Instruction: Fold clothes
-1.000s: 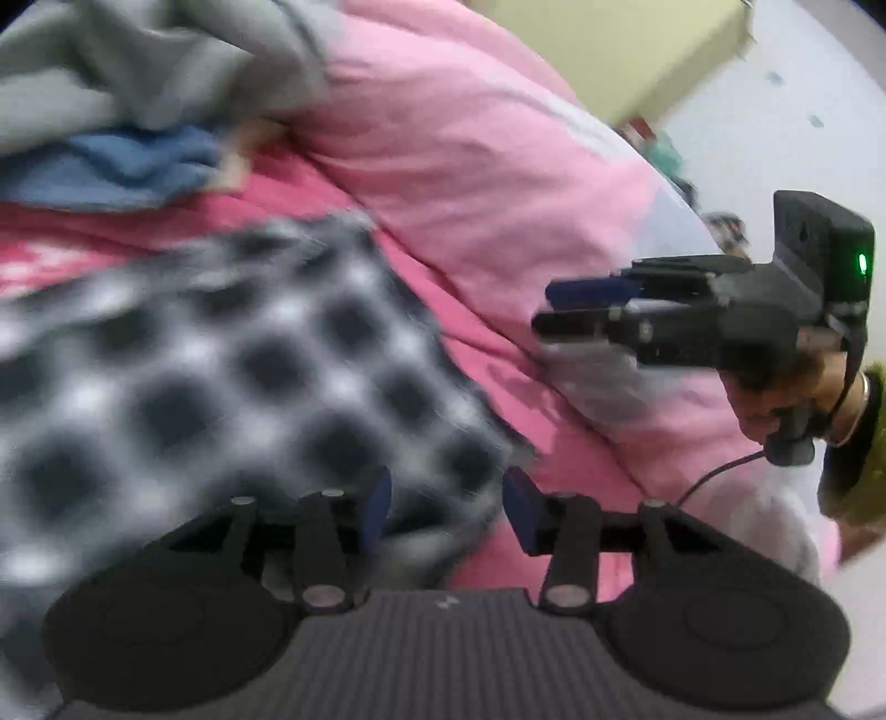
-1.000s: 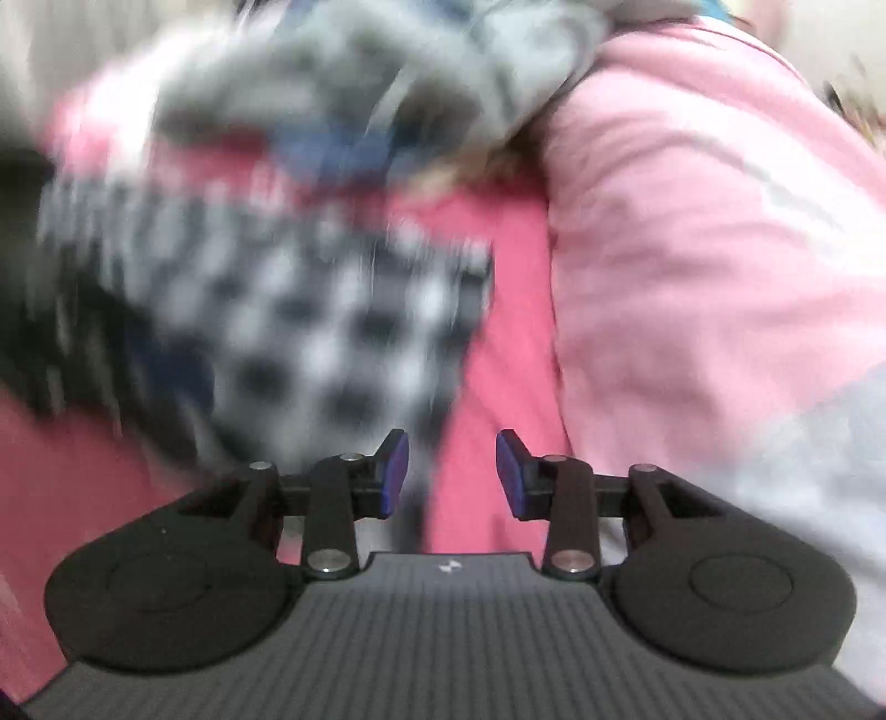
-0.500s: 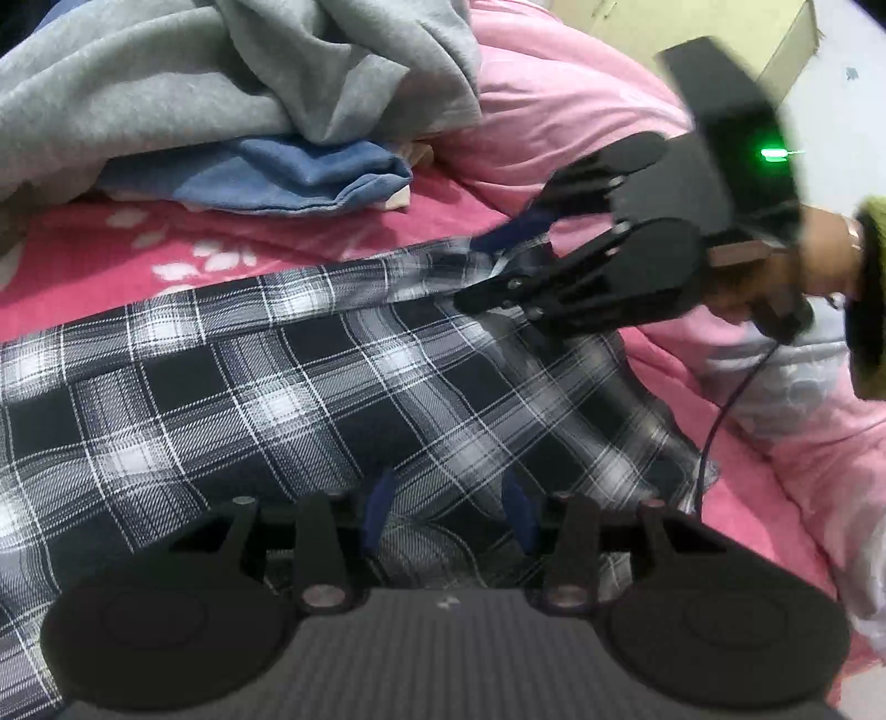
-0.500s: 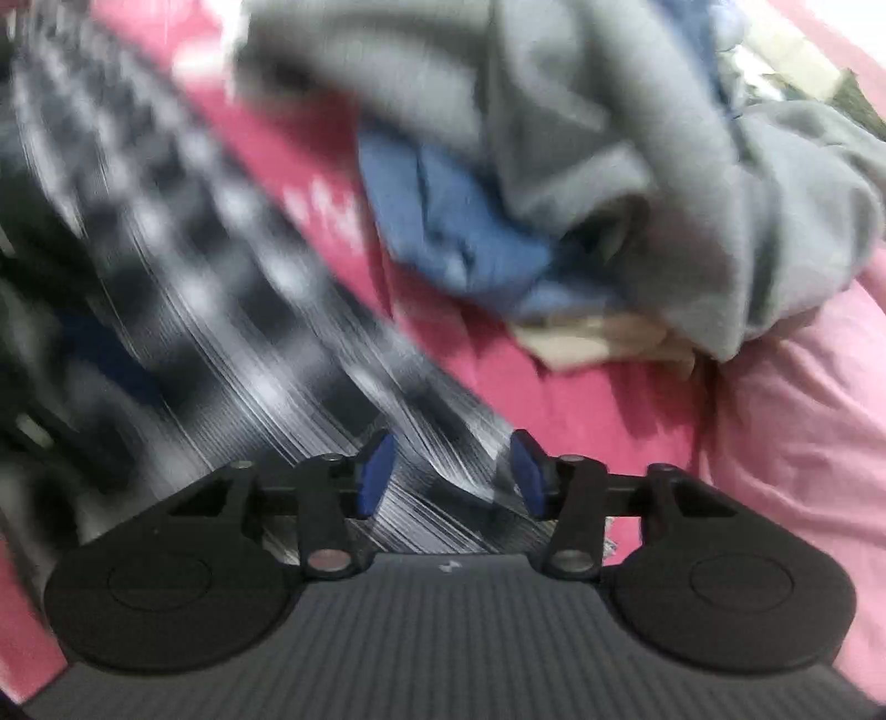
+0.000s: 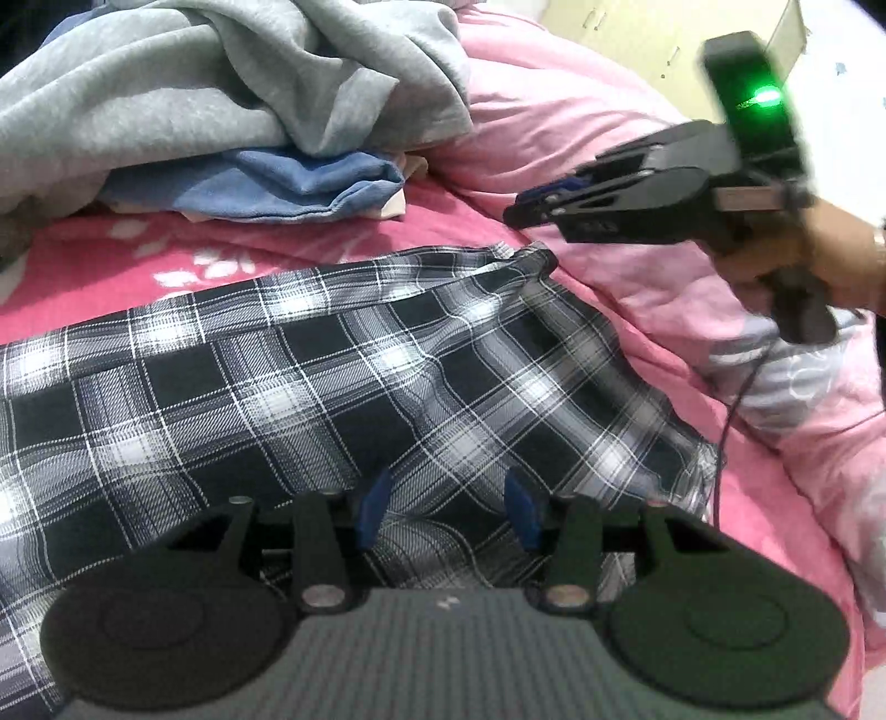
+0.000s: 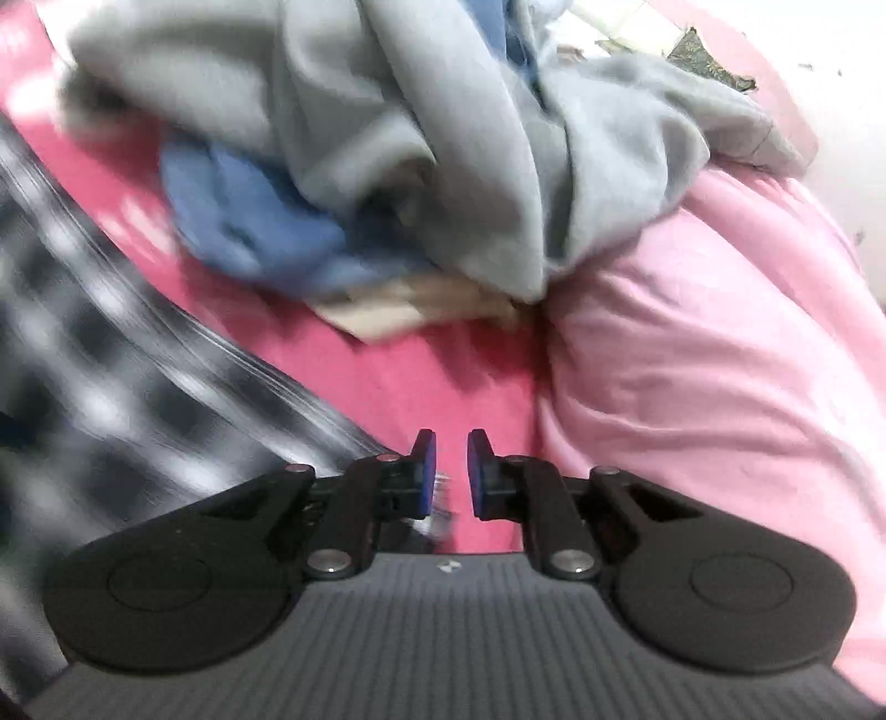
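Observation:
A black-and-white plaid garment [image 5: 277, 387] lies spread on the pink bed, blurred at the left of the right wrist view [image 6: 83, 387]. My left gripper [image 5: 448, 509] hovers low over its near part. The jaws stand apart, the plaid cloth shows beneath the gap, and no pad presses on it. My right gripper [image 5: 515, 213], held by a hand [image 5: 830, 260], sits just above the garment's far right corner without touching it. Its jaws are closing to a narrow slit [image 6: 449, 459]; behind the slit are pink sheet and a blurred bit of cloth.
A heap of grey clothing [image 5: 221, 83] with a blue piece [image 5: 288, 183] under it lies at the back of the bed. A puffy light pink quilt [image 5: 581, 111] rises on the right. A cable [image 5: 731, 410] hangs from the right gripper. A yellow cupboard [image 5: 637, 33] stands beyond.
The right gripper swung in over the plaid garment's far edge, then drew back right and above its corner, and its jaws narrowed. The left gripper tipped down over the plaid cloth.

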Action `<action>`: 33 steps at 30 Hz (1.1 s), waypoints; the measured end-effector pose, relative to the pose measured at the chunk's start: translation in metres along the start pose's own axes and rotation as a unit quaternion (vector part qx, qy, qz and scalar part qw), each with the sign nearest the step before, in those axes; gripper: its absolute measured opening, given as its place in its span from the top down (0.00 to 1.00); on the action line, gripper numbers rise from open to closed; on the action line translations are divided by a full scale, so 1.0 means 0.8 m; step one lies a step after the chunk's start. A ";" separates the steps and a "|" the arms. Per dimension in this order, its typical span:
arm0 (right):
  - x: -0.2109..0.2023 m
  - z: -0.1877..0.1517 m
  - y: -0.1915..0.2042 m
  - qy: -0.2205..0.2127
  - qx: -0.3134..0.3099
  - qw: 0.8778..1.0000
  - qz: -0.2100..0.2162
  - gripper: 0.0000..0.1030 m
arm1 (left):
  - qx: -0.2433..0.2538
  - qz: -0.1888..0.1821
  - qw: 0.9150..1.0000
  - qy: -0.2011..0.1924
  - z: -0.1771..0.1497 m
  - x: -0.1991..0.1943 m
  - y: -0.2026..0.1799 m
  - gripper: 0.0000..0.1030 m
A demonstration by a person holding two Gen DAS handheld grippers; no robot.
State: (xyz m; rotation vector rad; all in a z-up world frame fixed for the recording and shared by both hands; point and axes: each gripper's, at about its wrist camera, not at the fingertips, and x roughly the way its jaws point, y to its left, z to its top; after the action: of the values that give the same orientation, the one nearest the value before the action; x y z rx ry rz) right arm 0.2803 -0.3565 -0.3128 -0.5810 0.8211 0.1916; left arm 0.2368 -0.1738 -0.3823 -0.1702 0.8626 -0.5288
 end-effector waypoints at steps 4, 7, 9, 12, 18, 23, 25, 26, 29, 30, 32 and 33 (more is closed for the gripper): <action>0.017 -0.005 0.020 0.031 0.011 0.998 0.048 0.94 | 0.006 0.004 1.000 -0.001 0.000 0.002 -0.003 0.54; 0.054 -0.010 0.020 0.040 0.044 0.997 0.040 0.98 | 0.019 -0.003 1.000 0.003 -0.001 0.003 -0.004 0.54; 0.064 -0.008 0.012 0.023 0.070 0.997 0.008 0.99 | 0.018 0.000 1.000 0.003 -0.001 0.002 -0.004 0.54; 0.046 -0.009 -0.012 0.013 0.134 0.991 0.011 0.96 | 0.016 0.002 1.000 0.004 0.000 0.004 -0.005 0.53; 0.017 -0.023 -0.058 0.024 0.276 0.960 0.044 0.59 | 0.013 0.000 1.000 0.004 -0.002 0.006 -0.003 0.52; 0.037 -0.033 -0.054 0.078 0.297 0.948 0.086 0.96 | 0.021 0.003 1.000 0.004 0.000 0.004 -0.006 0.52; 0.017 -0.035 -0.047 0.034 0.288 0.954 0.071 0.97 | 0.018 0.002 1.000 0.004 0.002 0.004 -0.006 0.52; 0.006 -0.036 -0.043 0.011 0.284 0.957 0.063 0.97 | 0.016 0.002 1.000 0.004 0.003 0.003 -0.005 0.52; -0.008 -0.040 -0.030 -0.044 0.259 0.964 0.030 0.97 | 0.015 0.003 1.000 0.003 0.004 0.000 -0.006 0.52; -0.009 -0.042 -0.026 -0.059 0.249 0.967 0.018 0.97 | 0.017 0.004 1.000 0.002 0.003 0.000 -0.007 0.52; 0.005 -0.047 -0.021 -0.082 0.237 0.968 0.011 0.97 | 0.024 0.007 1.000 0.001 0.002 0.000 -0.008 0.52; 0.017 -0.048 -0.020 -0.089 0.229 0.969 0.010 0.96 | 0.027 0.007 1.000 0.001 0.002 0.000 -0.009 0.52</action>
State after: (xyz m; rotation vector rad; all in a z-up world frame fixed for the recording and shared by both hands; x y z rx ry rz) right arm 0.2711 -0.3923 -0.3369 -0.1186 0.6669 0.0653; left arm 0.2353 -0.1797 -0.3786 -0.1133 0.8489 -0.5380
